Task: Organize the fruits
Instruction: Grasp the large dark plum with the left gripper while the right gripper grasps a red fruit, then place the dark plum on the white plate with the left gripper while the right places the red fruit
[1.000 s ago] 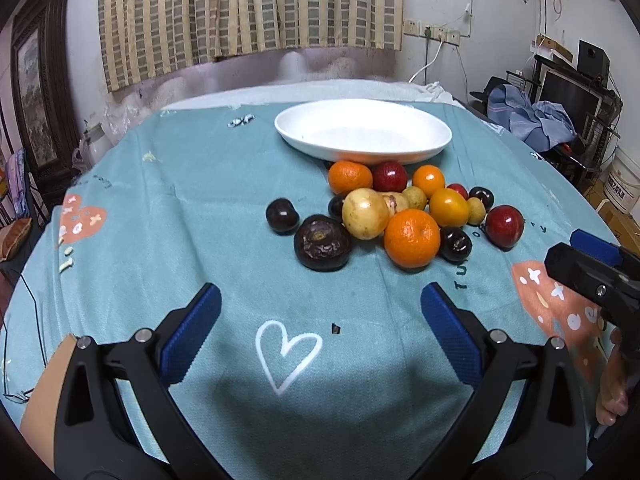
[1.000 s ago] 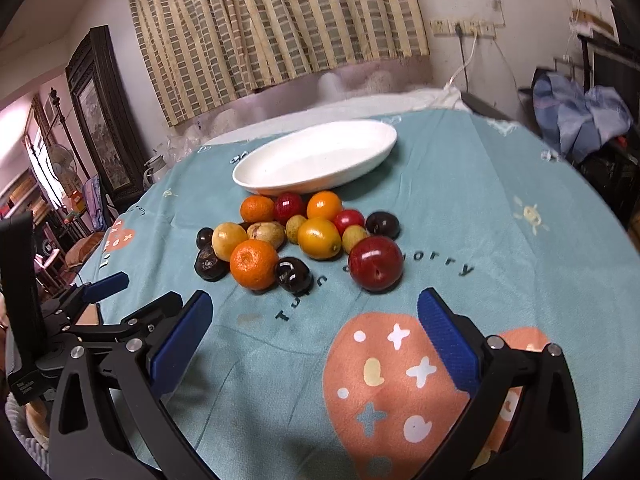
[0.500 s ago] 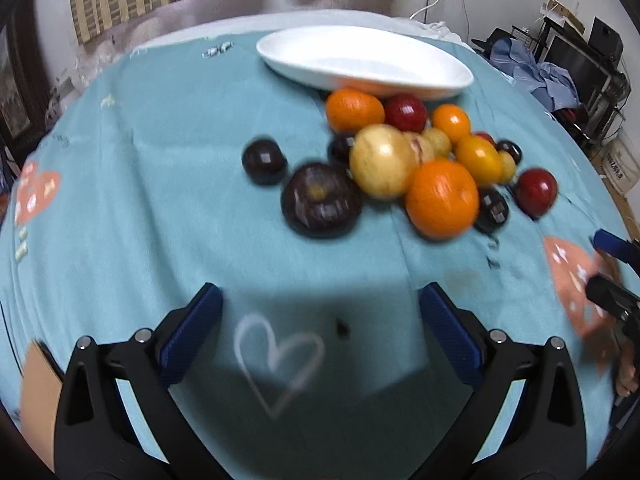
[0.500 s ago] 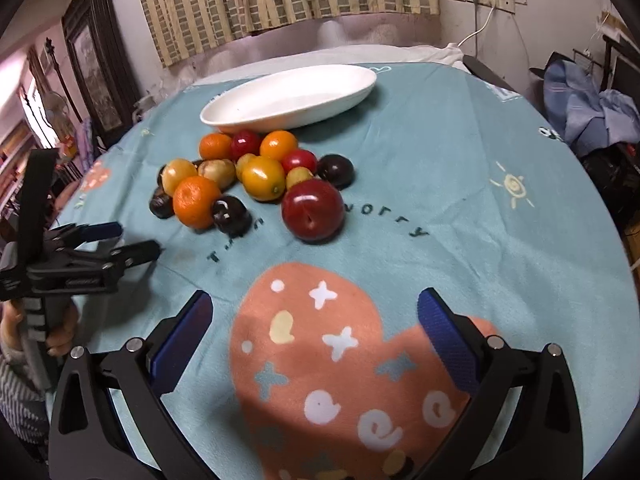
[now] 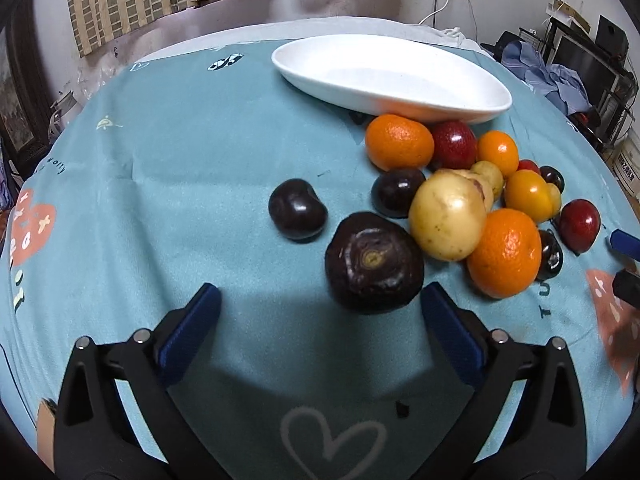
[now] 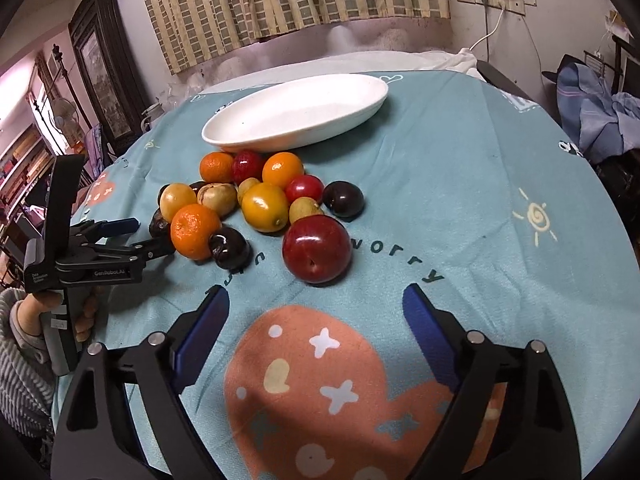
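A pile of fruit lies on the teal tablecloth in front of an empty white oval dish [image 5: 392, 76], which also shows in the right wrist view [image 6: 296, 114]. My left gripper [image 5: 320, 312] is open, just short of a large dark purple fruit [image 5: 374, 262]; a dark plum [image 5: 297, 209] lies apart to the left. My right gripper [image 6: 316, 312] is open, just short of a big red apple [image 6: 317, 249]. Oranges [image 5: 503, 252], a yellow fruit [image 5: 446, 218] and small plums fill the pile.
The left gripper [image 6: 120, 240] and the hand holding it show at the left of the right wrist view. The round table's edge curves away on both sides. Clothes and furniture [image 6: 592, 108] stand beyond the right edge.
My left gripper has moved forward and down to the dark purple fruit. My right gripper has closed in on the red apple. Both stay open.
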### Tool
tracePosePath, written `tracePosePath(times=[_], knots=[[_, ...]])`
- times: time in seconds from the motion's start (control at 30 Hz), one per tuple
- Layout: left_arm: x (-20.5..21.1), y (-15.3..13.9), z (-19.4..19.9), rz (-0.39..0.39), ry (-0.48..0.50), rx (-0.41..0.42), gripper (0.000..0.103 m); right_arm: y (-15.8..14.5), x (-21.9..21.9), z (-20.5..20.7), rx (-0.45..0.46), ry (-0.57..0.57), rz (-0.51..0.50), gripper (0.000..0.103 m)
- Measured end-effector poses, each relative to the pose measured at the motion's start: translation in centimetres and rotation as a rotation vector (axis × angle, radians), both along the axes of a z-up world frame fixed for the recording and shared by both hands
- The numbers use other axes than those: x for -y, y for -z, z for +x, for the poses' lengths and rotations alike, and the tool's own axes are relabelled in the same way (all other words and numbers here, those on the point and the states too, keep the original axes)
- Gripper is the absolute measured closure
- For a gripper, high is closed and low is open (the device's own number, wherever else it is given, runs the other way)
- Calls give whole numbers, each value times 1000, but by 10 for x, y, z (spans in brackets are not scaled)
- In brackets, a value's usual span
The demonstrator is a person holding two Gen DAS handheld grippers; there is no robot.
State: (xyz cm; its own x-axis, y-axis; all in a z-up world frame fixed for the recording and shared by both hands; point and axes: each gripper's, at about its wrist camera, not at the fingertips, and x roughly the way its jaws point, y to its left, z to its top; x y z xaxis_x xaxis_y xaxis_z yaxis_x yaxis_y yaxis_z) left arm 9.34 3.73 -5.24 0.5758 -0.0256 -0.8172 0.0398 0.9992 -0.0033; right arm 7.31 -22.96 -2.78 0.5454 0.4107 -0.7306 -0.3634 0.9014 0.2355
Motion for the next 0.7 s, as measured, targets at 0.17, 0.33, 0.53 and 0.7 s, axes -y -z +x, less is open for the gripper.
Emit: tracePosePath(times=[0.17,0.33,0.53,0.7], knots=[[15,-9,3,2,96,61,2,2,-1,2,-12,-15,2,14],[28,-8,11,-3,190,42,34,3,-9,3,-12,-31,-19,14],[25,-11,13,-23,188,51,41,8,-21,7,-29,-77,-40,26],[21,-11,4,-44,184,62,56,13,-26,12,-55,-95,-30,39]])
